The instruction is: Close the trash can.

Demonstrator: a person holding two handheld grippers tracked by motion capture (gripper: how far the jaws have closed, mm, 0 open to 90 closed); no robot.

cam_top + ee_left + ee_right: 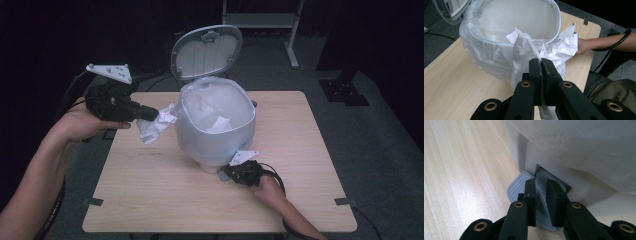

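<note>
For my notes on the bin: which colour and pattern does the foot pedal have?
The foot pedal is grey with fine parallel ridges, clearest in the right gripper view.

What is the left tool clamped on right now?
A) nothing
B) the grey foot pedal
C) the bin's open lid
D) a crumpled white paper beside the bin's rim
D: in the left gripper view the left tool has its jaws pressed together on the crumpled white paper, just outside the lined bin.
</note>
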